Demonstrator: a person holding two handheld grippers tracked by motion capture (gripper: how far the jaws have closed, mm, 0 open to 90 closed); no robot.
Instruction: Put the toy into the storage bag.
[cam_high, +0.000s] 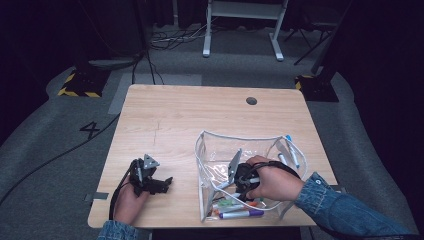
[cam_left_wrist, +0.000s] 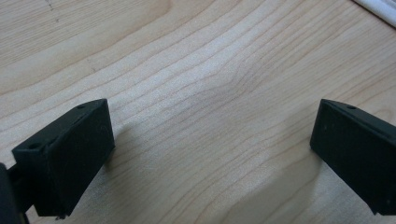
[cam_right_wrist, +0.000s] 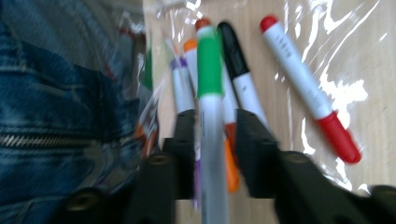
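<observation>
While our left gripper (cam_high: 167, 182) rests wide open and empty, our right gripper (cam_right_wrist: 212, 128), jaws parted, straddles the green marker (cam_right_wrist: 208, 70) inside the clear pouch (cam_high: 202, 165); next we withdraw.

between the black right gripper (cam_right_wrist: 212, 154) jaws lies a white marker with a green cap (cam_right_wrist: 208, 70). just right of the claw, a black-capped marker (cam_right_wrist: 236, 60) and a red-capped marker (cam_right_wrist: 306, 88); a purple-capped marker (cam_right_wrist: 180, 86) just left.
</observation>
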